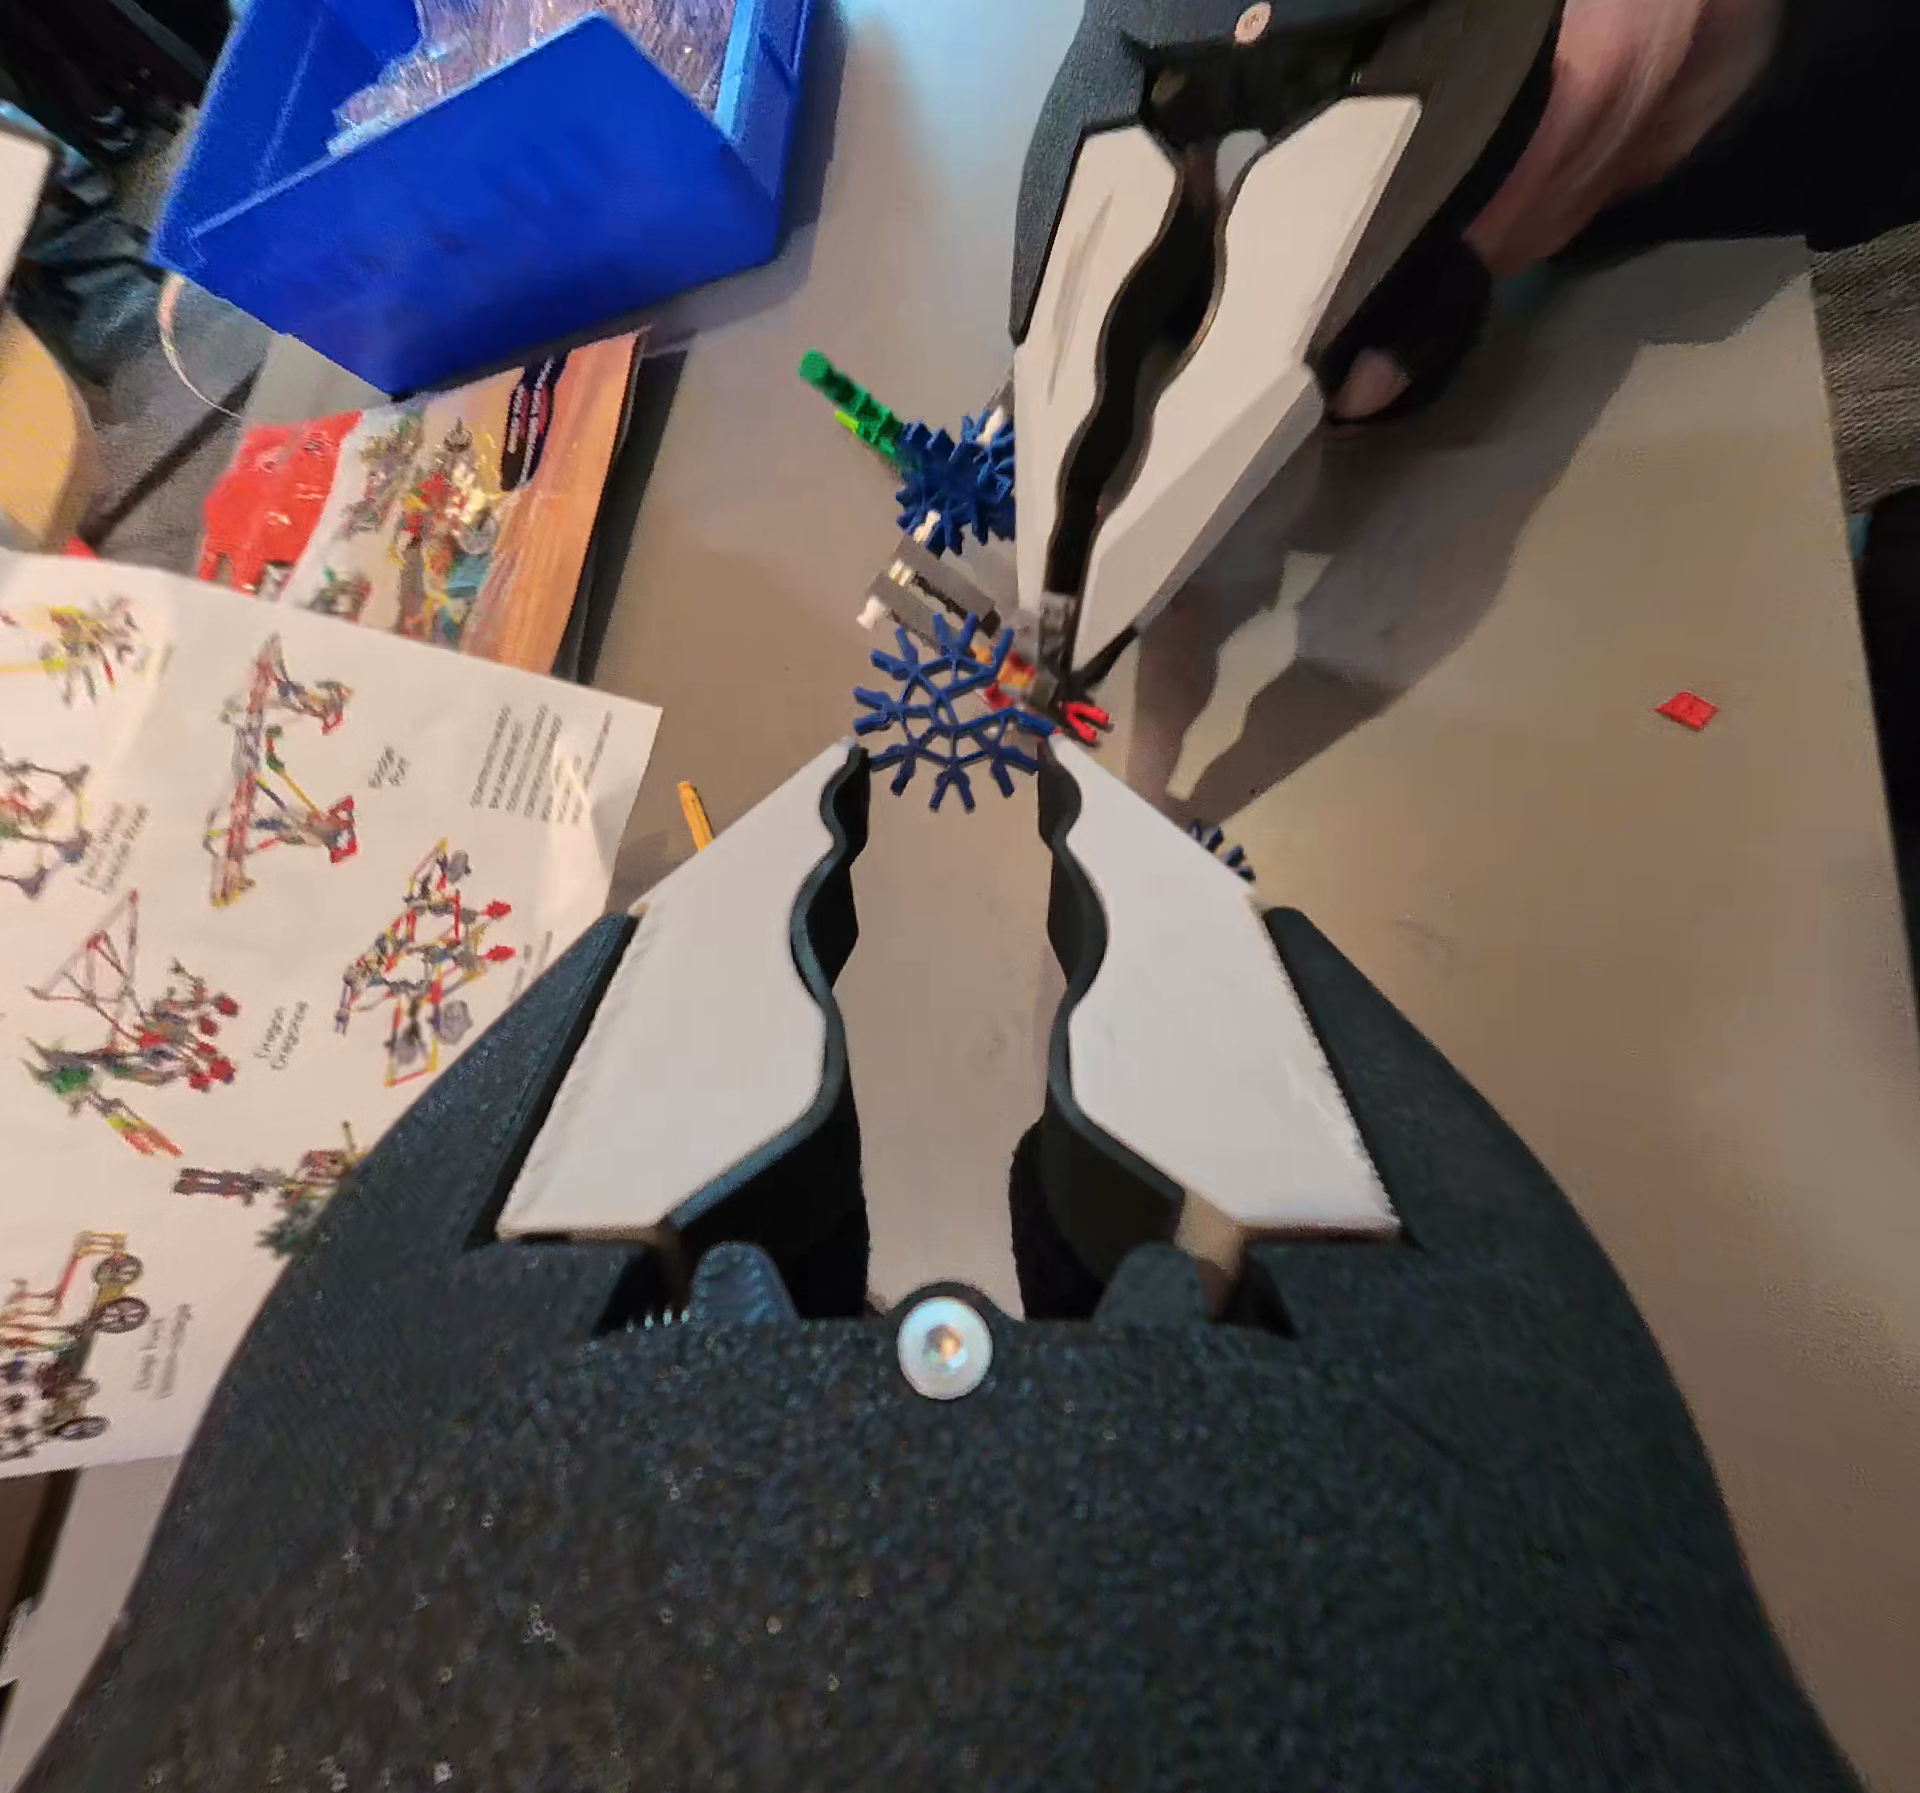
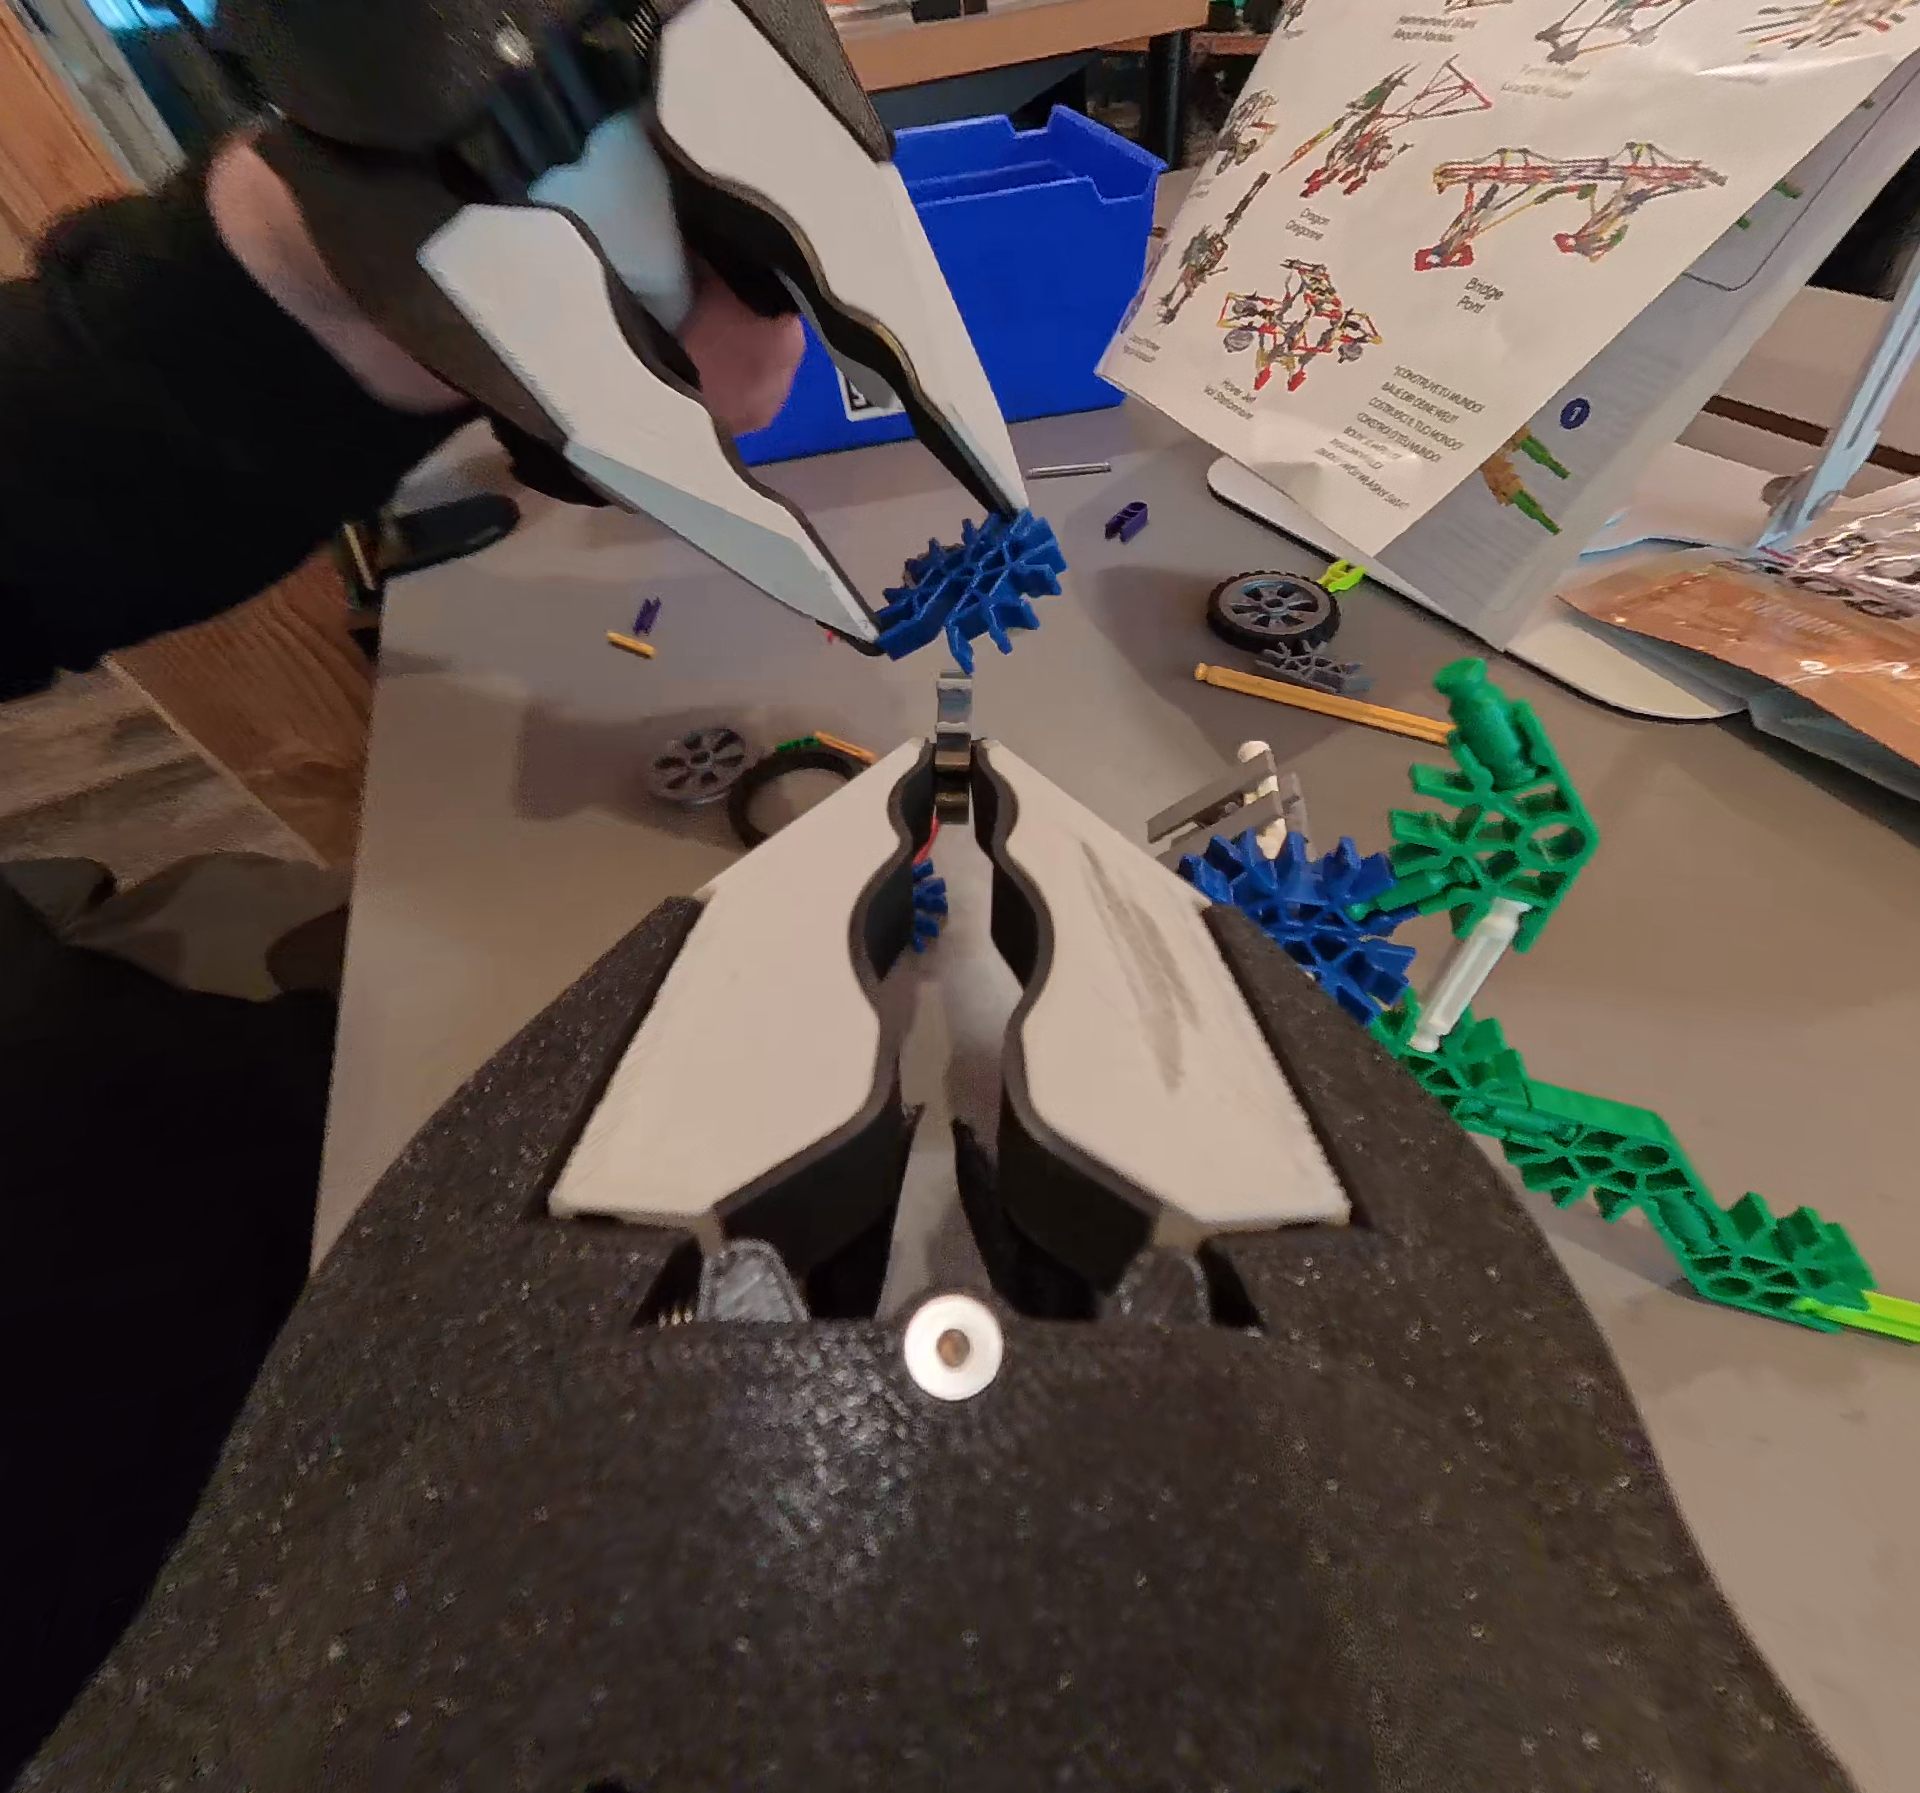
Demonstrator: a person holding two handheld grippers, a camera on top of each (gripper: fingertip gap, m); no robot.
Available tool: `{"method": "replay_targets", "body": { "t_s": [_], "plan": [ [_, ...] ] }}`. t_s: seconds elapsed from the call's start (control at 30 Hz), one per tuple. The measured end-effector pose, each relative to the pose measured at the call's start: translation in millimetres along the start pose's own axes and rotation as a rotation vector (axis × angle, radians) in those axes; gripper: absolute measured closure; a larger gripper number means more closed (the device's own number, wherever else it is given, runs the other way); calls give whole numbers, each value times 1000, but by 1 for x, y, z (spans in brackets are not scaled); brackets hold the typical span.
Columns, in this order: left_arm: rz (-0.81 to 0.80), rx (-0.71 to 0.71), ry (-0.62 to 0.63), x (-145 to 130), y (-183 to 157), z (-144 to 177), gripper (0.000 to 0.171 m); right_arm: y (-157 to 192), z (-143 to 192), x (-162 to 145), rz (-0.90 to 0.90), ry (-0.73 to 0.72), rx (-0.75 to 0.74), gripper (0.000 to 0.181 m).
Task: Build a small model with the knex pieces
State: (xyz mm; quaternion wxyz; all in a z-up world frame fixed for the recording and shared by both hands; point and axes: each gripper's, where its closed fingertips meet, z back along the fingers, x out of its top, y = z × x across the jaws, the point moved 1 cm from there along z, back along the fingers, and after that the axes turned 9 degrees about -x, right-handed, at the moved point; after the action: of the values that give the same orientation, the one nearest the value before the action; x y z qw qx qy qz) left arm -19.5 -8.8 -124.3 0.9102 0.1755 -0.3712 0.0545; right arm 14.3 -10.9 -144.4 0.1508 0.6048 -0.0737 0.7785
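Black textured housing fills the foreground of both wrist views, with pale fingers reaching out from it. Left gripper (image 1: 951,756) has its jaws clamped on a blue snowflake connector (image 1: 940,709), one fingertip on each side of it, held clear above the grey table (image 1: 1507,964). Right gripper (image 2: 951,746) sits tip to tip with it, jaws pinched on a small grey rod piece (image 2: 952,715) whose end points up at the connector, just short of it as far as I can tell. Hanging off that rod, to the right gripper's right, is a blue and green built section (image 2: 1507,964) that trails down onto the table.

Room to move: bare table lies open to the left gripper's right, with only a small red piece (image 1: 1685,709) on it. On its left the space is crowded by a printed instruction sheet (image 1: 260,912), a picture box (image 1: 468,517) and a blue bin (image 1: 468,216) with clear bags inside.

Across the table lie loose parts: a grey wheel (image 2: 1273,611), a tan rod (image 2: 1320,701), a black tyre ring (image 2: 800,787), a small purple clip (image 2: 1124,521). Beyond are desks and clutter, blurred.
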Motion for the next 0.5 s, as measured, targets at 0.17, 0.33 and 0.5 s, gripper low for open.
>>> {"method": "replay_targets", "body": {
  "t_s": [0.17,0.33,0.5],
  "plan": [
    [-113,131,161,-4,1,-9,140,-2,-2,-2,71,7,-61,176],
    [-159,187,232,-5,-1,-13,140,-5,-5,-5,139,26,-124,176],
    [-173,240,279,-5,-3,-14,140,-6,-6,-8,201,40,-175,176]
  ]
}}
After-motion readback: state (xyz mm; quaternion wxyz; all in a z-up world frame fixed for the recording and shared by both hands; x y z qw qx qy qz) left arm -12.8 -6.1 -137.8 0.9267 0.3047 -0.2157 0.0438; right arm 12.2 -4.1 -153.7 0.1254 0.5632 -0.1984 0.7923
